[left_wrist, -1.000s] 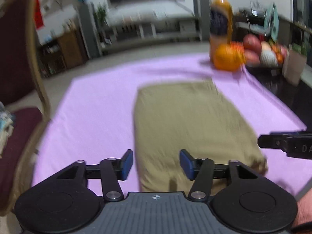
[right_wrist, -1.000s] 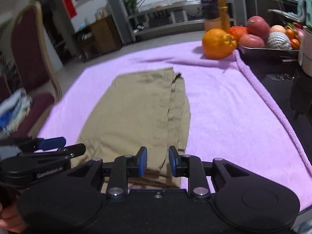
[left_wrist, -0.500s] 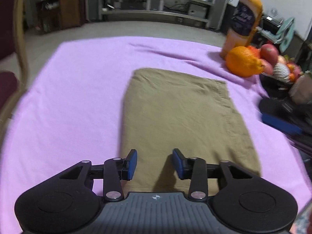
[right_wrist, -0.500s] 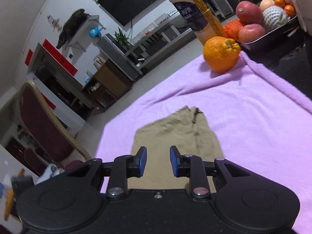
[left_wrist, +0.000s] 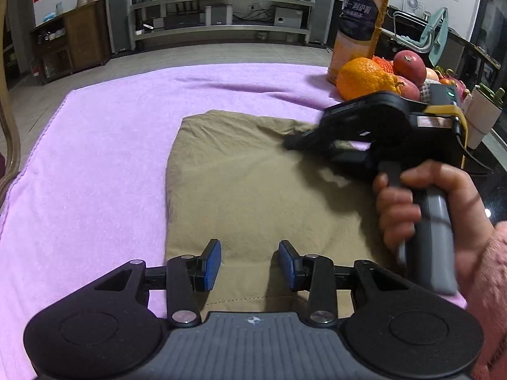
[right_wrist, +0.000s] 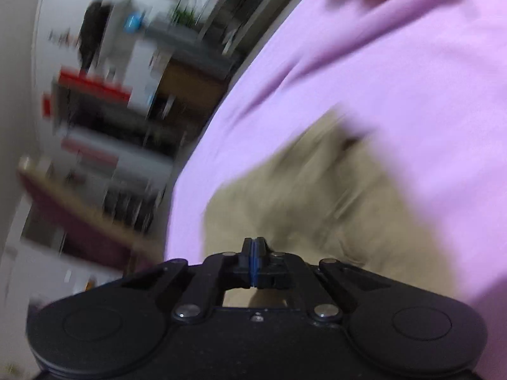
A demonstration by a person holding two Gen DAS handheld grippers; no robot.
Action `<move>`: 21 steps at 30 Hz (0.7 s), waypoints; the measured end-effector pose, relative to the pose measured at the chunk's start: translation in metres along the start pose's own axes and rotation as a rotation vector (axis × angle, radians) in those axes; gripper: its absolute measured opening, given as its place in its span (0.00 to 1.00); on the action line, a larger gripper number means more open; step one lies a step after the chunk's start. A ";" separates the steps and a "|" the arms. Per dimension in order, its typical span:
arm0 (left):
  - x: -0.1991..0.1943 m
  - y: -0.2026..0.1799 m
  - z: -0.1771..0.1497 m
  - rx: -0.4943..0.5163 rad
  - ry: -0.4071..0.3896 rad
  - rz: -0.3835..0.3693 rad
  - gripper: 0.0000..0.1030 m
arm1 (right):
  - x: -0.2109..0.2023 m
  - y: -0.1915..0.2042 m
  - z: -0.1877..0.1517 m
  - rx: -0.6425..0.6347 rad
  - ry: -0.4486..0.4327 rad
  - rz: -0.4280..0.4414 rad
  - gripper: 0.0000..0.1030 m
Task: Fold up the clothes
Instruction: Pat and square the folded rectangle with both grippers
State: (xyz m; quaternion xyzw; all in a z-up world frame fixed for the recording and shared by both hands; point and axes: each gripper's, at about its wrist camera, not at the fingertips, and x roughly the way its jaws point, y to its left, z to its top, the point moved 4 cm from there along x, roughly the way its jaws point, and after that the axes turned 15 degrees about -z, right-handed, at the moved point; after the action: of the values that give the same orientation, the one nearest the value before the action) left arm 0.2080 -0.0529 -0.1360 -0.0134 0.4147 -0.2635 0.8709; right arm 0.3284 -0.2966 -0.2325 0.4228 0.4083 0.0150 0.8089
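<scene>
A folded khaki garment [left_wrist: 253, 183] lies flat on a lilac towel [left_wrist: 95, 158] that covers the table, its cloth lightly creased, with a stitched hem along the near edge and a rumpled, gathered patch at the far right corner. It makes a rough rectangle whose long axis runs away from the person toward the far side of the table, where a tall bottle of orange drink [left_wrist: 359, 22], a large orange [left_wrist: 364, 77] and a tray of mixed fruit [left_wrist: 412, 69] stand off to the right, clear of the cloth.

The left gripper [left_wrist: 249, 264] hangs over the near hem, its blue pads [left_wrist: 211, 264] parted by a moderate gap with only the flat cloth beneath; nothing is pinched between them.

The right gripper [right_wrist: 255, 261], held by a hand [left_wrist: 427, 209] in a pink sleeve [left_wrist: 484, 285], reaches across the garment's far right part with its tip at the rumpled corner. In its own blurred view the jaws are clenched fully together, pad against pad, low over the khaki cloth; whether a fold of fabric is caught between them cannot be told from either view.
</scene>
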 end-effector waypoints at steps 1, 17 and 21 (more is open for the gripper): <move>0.001 -0.001 0.001 0.004 0.001 0.003 0.36 | -0.007 -0.010 0.010 0.041 -0.064 -0.027 0.00; -0.062 0.020 -0.005 -0.133 -0.106 0.015 0.37 | -0.152 -0.010 -0.070 0.044 -0.059 -0.050 0.21; -0.045 0.013 -0.023 -0.144 -0.035 -0.057 0.35 | -0.133 0.008 -0.101 0.016 0.054 0.057 0.20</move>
State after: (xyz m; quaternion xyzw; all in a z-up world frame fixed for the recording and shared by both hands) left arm 0.1742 -0.0162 -0.1221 -0.0923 0.4165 -0.2574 0.8670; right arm 0.1743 -0.2726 -0.1723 0.4399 0.4178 0.0461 0.7936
